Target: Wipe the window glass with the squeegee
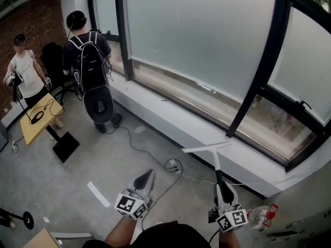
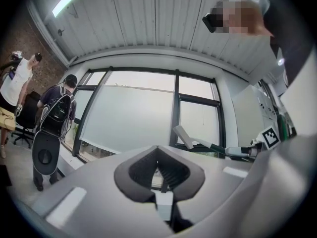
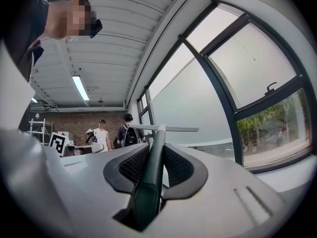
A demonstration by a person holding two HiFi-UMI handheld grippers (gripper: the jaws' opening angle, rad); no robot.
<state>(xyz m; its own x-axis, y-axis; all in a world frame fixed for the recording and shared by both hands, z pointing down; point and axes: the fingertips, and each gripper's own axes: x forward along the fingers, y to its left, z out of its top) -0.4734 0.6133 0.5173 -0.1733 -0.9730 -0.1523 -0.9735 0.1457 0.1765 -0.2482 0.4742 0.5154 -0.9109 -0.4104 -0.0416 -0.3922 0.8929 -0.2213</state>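
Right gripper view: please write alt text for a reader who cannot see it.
The right gripper has its jaws shut on the dark green squeegee, its pale blade crosswise before the frosted window glass. Far behind stand a person in white and a person with a backpack.

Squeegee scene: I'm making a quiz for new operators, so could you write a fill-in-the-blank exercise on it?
1. The right gripper is shut on the squeegee by its ___.
2. The left gripper has its jaws together with ___ between them.
3. The squeegee's blade does ___ touch the window glass.
4. The person standing by the window wears a black ___.

Missing words: handle; nothing; not; backpack.
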